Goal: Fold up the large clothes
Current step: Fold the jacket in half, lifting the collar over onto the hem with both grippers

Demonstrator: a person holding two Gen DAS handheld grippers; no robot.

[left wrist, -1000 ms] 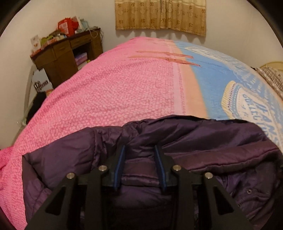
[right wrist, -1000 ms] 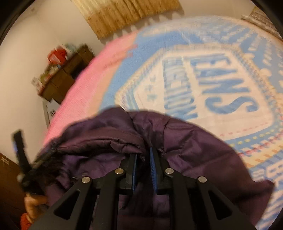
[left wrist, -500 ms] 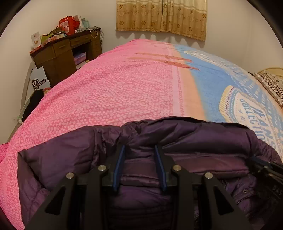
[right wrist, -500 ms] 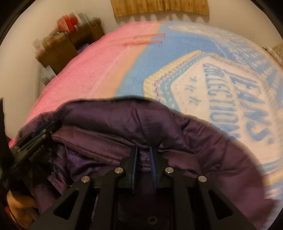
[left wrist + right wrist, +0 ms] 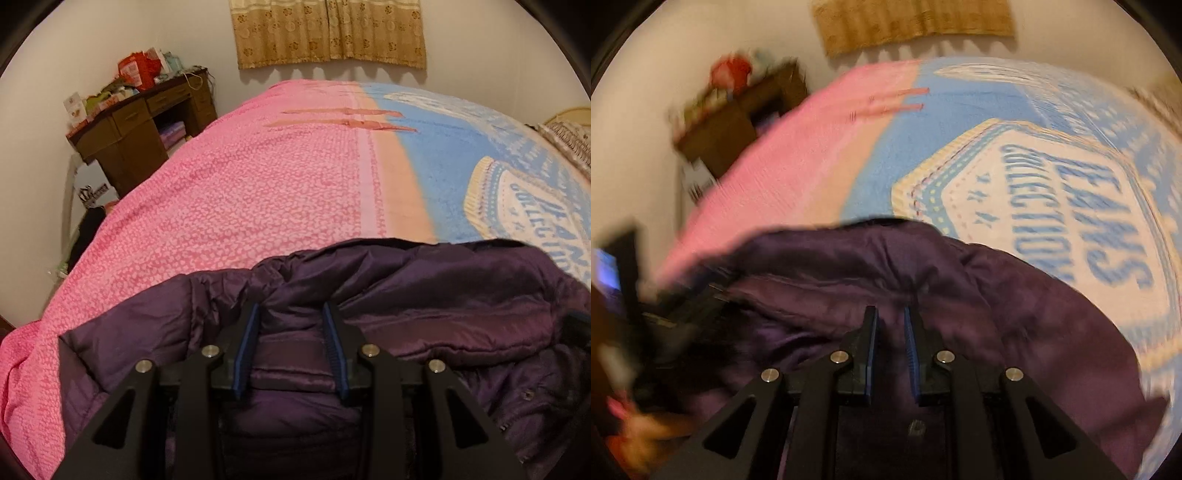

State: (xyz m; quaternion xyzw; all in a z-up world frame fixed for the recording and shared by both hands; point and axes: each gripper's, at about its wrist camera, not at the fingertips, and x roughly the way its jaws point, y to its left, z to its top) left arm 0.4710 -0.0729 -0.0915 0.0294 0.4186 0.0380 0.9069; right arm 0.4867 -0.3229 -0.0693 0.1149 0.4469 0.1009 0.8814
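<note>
While the left hand-held gripper [image 5: 291,314] keeps its place over the near edge of the bed [image 5: 258,192], the right hand-held gripper [image 5: 890,317] has swung across: a second ago its view had the blue printed panel of the bedspread [image 5: 1052,206] square ahead and tilted, and now the pink half and the desk [image 5: 738,107] against the wall sit further into frame, the whole picture smeared by the move. The purple padded jacket [image 5: 424,295] lies bunched on the near part of the bed, and both grippers have it. The left one's jaws are opening slightly, a thick folded band of the jacket between them, the blue pads pressing its sides. The right one is nearly closed, pinching a thin pleat of the fabric.

The jacket's upper edge has spread wider along the bedspread than it was a second ago, and in the left view the right tool's dark tip now shows at the far right edge. I judge this as the two hands drawing the garment's edge out to lay it flat; the folding proper looks barely begun.
</note>
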